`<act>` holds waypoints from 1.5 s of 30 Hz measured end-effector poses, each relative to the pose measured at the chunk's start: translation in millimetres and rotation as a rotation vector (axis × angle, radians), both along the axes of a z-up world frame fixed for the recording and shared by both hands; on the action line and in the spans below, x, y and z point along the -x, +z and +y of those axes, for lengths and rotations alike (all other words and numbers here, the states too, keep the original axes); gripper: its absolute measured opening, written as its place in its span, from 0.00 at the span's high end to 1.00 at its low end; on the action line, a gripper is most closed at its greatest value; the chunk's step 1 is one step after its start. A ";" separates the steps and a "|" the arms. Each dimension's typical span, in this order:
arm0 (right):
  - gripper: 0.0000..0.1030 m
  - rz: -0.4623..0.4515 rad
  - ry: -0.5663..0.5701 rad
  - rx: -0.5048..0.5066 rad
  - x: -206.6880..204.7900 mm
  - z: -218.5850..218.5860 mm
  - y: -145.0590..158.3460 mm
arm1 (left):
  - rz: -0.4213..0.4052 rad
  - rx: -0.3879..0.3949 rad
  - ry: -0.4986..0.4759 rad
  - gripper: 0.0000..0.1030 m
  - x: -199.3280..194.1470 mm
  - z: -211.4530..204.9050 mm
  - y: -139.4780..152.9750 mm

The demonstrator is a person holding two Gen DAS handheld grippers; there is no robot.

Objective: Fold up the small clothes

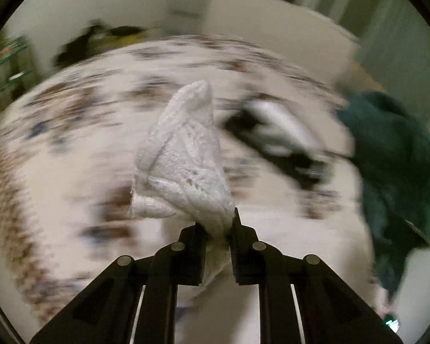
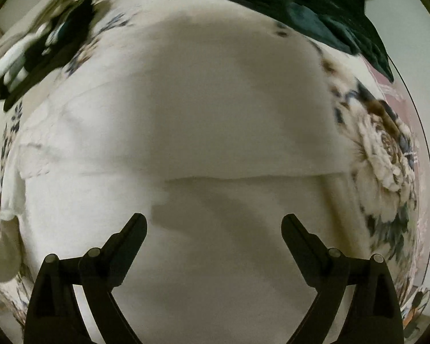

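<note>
My left gripper (image 1: 216,225) is shut on a white knitted garment (image 1: 183,157), which sticks up bunched from between the fingers above the floral bedspread (image 1: 71,120). The background is motion-blurred. My right gripper (image 2: 213,220) is open and empty, hovering just above a white garment (image 2: 200,132) spread flat on the bedspread (image 2: 387,149). A fold edge crosses the white garment just ahead of the fingertips.
A dark green garment lies at the right in the left wrist view (image 1: 395,166) and at the top in the right wrist view (image 2: 301,5). A black-and-white garment (image 1: 278,143) lies on the bed, also at upper left in the right wrist view (image 2: 43,46).
</note>
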State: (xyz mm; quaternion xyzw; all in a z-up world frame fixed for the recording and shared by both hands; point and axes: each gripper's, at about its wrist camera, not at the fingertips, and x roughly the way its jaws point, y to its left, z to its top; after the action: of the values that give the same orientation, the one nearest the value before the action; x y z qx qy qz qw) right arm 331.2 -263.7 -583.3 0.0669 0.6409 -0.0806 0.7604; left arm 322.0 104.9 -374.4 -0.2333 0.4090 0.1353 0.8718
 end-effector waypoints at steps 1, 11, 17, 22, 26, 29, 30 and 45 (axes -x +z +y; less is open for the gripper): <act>0.07 0.001 -0.012 -0.009 1.7 -13.9 -1.2 | -0.012 0.015 -0.068 0.89 -21.9 -34.9 2.4; 0.07 0.034 -0.150 -0.028 12.6 -175.4 1.5 | 0.148 0.124 -0.678 0.85 -105.9 -341.4 -70.4; 0.07 0.053 -0.173 -0.119 18.9 -238.8 12.5 | 0.240 0.151 -0.699 0.28 -96.6 -341.1 -85.7; 0.07 0.027 -0.205 -0.225 7.2 -254.9 33.3 | 0.234 0.066 -0.502 0.20 -92.3 -228.7 -72.4; 0.07 -0.005 -0.230 -0.351 -21.8 -245.0 37.8 | 0.328 -0.151 -0.337 0.20 -96.9 -137.1 -104.4; 0.07 -0.030 -0.250 -0.402 -55.2 -231.4 26.1 | 0.434 -0.200 -0.266 0.20 -102.4 -88.9 -147.9; 0.07 -0.040 -0.254 -0.409 -65.5 -227.7 20.3 | 0.460 -0.203 -0.255 0.20 -104.6 -79.8 -161.0; 0.88 -0.084 -0.208 -0.184 -83.2 -169.0 61.9 | 0.411 -0.160 -0.312 0.18 -140.6 -32.7 -181.8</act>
State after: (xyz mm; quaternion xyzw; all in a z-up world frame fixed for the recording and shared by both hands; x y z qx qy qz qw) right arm 414.4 -432.7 -521.4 0.2058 0.6026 -0.0971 0.7649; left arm 462.7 72.3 -556.1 -0.0654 0.5963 0.0757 0.7965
